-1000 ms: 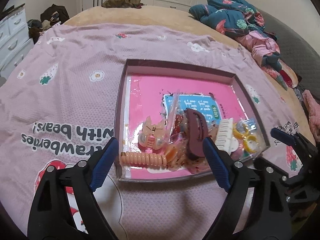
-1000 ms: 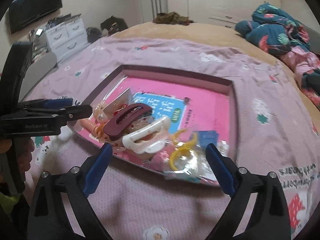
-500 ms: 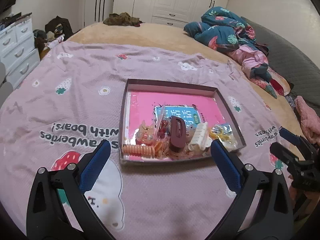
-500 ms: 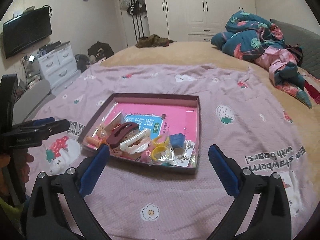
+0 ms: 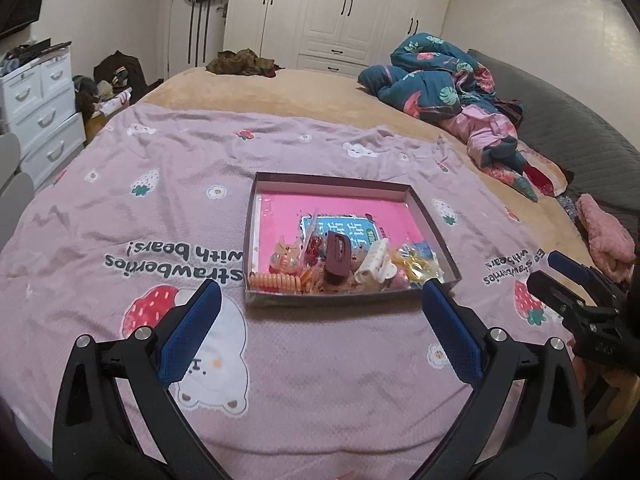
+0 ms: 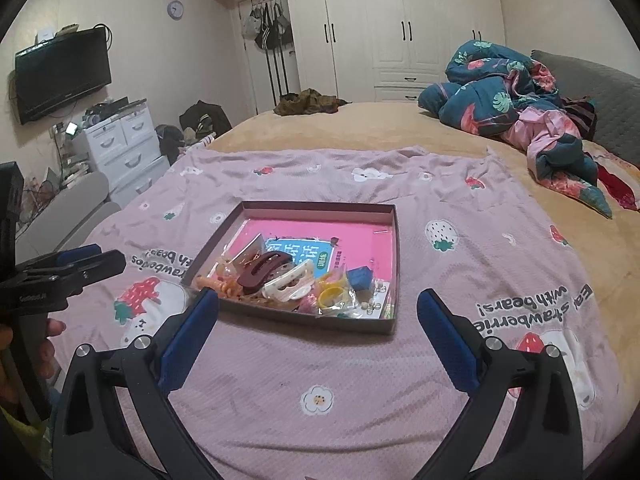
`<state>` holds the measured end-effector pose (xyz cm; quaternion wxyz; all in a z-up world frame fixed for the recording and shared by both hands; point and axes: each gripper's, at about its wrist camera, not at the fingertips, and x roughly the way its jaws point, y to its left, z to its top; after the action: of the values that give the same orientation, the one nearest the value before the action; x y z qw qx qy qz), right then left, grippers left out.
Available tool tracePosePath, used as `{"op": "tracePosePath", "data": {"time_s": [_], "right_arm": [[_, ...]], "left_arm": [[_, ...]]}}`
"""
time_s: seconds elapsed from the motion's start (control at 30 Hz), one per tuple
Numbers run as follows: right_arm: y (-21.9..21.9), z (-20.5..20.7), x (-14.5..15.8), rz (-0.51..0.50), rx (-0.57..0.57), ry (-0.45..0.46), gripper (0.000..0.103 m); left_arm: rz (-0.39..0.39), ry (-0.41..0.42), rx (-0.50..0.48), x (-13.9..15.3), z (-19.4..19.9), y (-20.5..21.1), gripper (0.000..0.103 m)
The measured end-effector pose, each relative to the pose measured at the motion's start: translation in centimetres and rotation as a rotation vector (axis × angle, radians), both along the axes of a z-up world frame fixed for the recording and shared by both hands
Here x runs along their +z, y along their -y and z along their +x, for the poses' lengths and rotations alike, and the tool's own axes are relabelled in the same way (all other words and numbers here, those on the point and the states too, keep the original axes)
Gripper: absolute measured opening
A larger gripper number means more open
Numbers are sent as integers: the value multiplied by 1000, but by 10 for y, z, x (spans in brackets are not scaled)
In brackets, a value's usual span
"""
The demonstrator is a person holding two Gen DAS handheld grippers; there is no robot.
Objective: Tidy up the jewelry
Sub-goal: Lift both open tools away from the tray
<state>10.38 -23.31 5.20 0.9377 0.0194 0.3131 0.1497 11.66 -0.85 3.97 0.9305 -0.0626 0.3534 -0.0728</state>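
A shallow brown box (image 5: 334, 179) with a pink floor lies on the pink blanket; it also shows in the right wrist view (image 6: 320, 209). Its near side holds a pile of accessories: a maroon hair claw (image 5: 337, 256) (image 6: 262, 270), a white hair claw (image 5: 372, 262) (image 6: 290, 280), an orange coil tie (image 5: 276, 281), yellow rings (image 6: 332, 294) and a small blue box (image 6: 359, 278). My left gripper (image 5: 320, 322) is open and empty, held back from the box's near edge. My right gripper (image 6: 318, 330) is open and empty, also short of the box.
The box sits on a printed blanket (image 5: 160, 216) spread over a tan bed. Bundled teal and pink bedding (image 5: 448, 92) lies at the far right. White drawers (image 6: 120, 144) stand left of the bed. A wardrobe (image 6: 400, 24) lines the far wall.
Both grippers have pulled back and up from the box, so it looks smaller and farther. Both stay open and empty. The pile in the box has not moved.
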Motion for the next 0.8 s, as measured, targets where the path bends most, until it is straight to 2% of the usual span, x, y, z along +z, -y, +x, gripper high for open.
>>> {"op": "tracePosePath", "data": {"time_s": [0.33, 0.67, 0.8], "right_arm": [[4, -23, -4, 4, -32, 5, 99], [-2, -44, -32, 12, -35, -47, 99], [-3, -50, -37, -6, -49, -40, 99]], "left_arm": [[24, 4, 6, -16, -29, 2, 94], [17, -35, 33, -39, -43, -2, 94], [18, -43, 33, -41, -47, -2, 94]]}}
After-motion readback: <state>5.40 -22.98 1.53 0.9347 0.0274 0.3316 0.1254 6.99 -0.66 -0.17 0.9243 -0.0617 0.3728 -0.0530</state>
